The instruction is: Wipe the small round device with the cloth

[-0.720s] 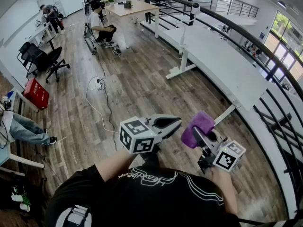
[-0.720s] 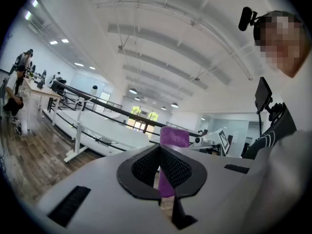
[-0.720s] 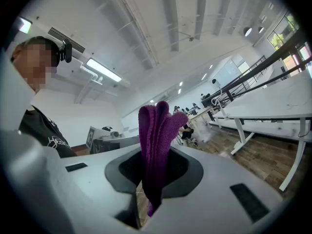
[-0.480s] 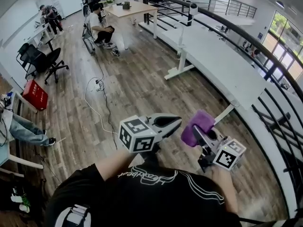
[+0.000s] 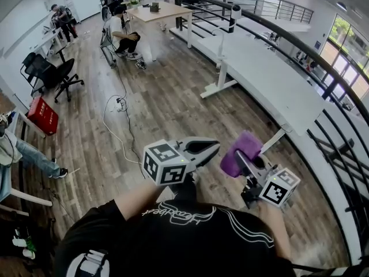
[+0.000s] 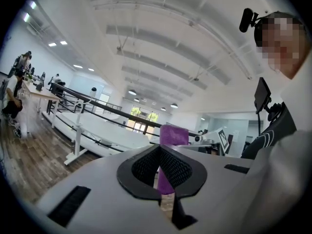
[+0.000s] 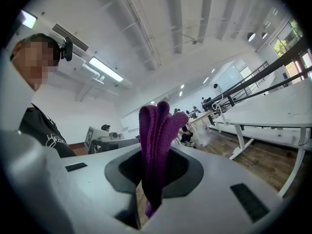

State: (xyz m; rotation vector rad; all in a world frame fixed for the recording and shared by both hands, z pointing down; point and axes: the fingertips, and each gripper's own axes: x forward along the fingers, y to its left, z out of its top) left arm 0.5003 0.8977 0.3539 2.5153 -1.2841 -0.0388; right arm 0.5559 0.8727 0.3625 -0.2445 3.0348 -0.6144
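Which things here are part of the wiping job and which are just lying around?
Job: purple cloth, clamped in right gripper; left gripper, shut, empty. Round device: can't pick it out.
Lying about: red box, office chair, floor cable, long white table.

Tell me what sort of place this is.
Probably an open-plan office or lab: a long white desk, a black swivel chair, and a seated person by a wooden table.

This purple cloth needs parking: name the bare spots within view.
The long white table between the black railing and the wooden floor is bare along most of its top. Crowded: the far tan table, with items on it and people beside it.
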